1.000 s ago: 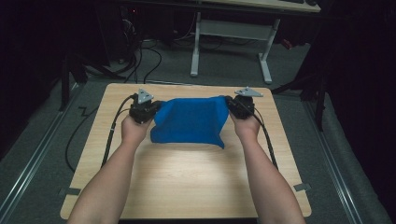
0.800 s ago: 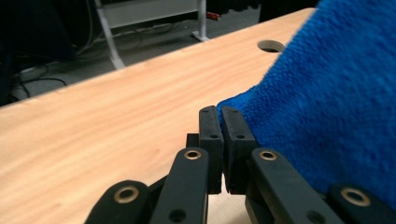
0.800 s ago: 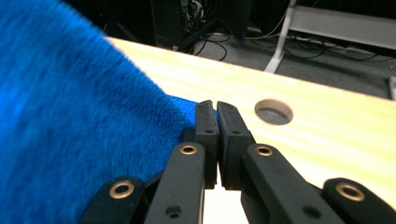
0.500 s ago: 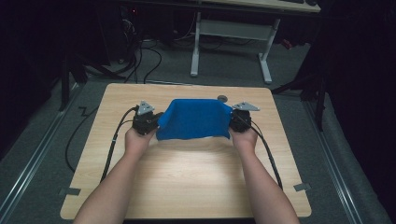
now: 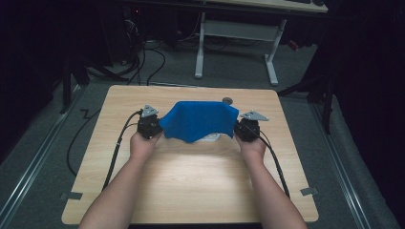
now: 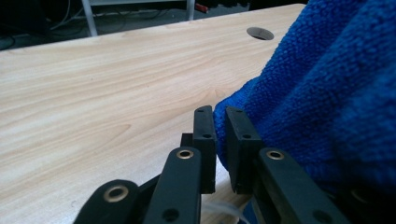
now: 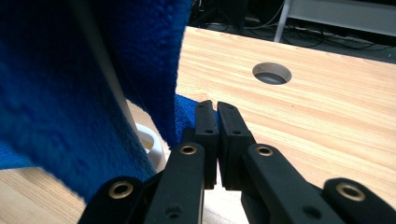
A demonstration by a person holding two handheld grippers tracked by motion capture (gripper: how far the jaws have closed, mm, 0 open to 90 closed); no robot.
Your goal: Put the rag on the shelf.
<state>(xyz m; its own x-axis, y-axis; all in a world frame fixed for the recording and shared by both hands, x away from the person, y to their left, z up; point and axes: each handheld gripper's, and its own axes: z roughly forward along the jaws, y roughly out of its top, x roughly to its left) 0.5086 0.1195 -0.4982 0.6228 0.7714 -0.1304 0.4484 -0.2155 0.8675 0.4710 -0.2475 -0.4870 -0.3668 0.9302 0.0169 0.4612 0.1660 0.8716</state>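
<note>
Left gripper, blue towel beside (touching)

Blue cloth: looped terry pile, nubby and matt, thick at the folds. Table: pale wood-grain top, smooth, with a faint satin sheen under the light; round hole through it, cleanly cut. Left gripper and right gripper: black plastic jaws, matt, flat-faced, with small screw holes; brass-coloured metal bushings in the linkage, slightly shiny. Grey three-cornered plates on top: dull metal look. Cables: black, rubbery, matt. White object under the cloth: smooth and glossy, plastic or ceramic, not told apart. Floor: grey carpet, rough and matt.
</note>
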